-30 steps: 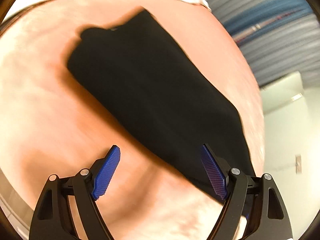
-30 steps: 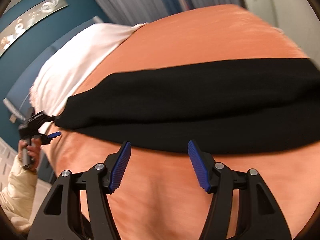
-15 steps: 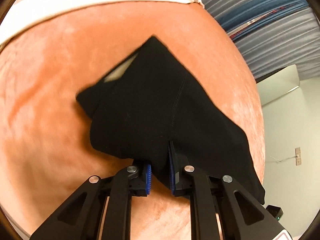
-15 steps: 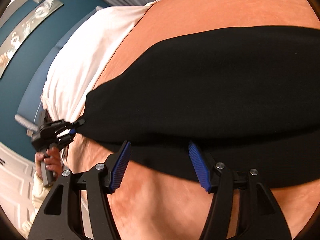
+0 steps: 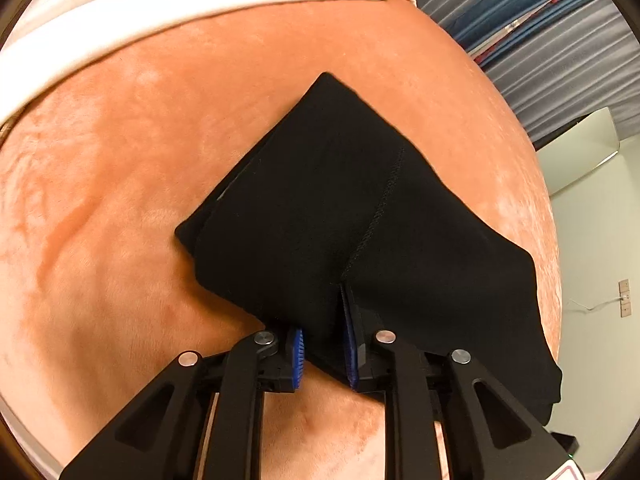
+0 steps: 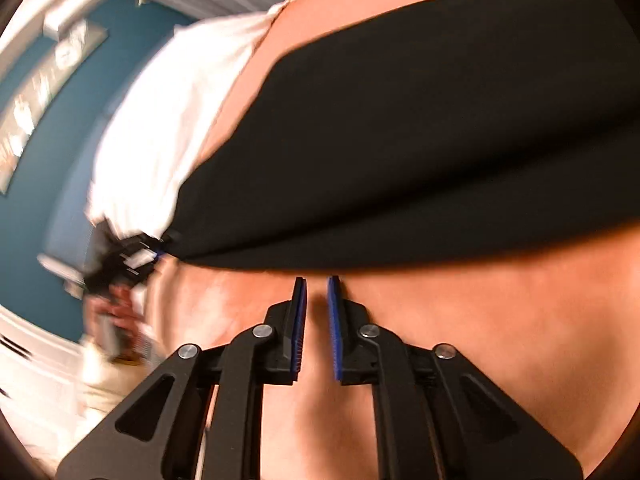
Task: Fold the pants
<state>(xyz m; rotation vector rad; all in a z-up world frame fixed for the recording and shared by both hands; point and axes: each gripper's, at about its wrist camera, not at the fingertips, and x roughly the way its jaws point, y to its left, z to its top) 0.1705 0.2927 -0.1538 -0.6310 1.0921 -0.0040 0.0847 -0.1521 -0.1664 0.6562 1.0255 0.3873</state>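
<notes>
The black pants (image 5: 360,220) lie on an orange blanket (image 5: 140,200). My left gripper (image 5: 322,312) is shut on the near edge of the pants, beside a stitched seam, and lifts it off the blanket. In the right wrist view the pants (image 6: 420,140) hang as a broad black band, raised at the left end by the left gripper (image 6: 132,256). My right gripper (image 6: 317,284) is nearly shut just below the lower edge of the pants, with nothing between its pads.
A white sheet (image 5: 160,0) covers the far end of the bed. Grey-blue curtains (image 5: 560,40) hang at the right. A teal wall (image 6: 80,120) with a framed panel stands behind the bed. The blanket edge drops off at the right.
My left gripper closed on the pants edge and lifted it, bunching the cloth toward me. My right gripper went from wide open to nearly shut, near the lower edge of the pants.
</notes>
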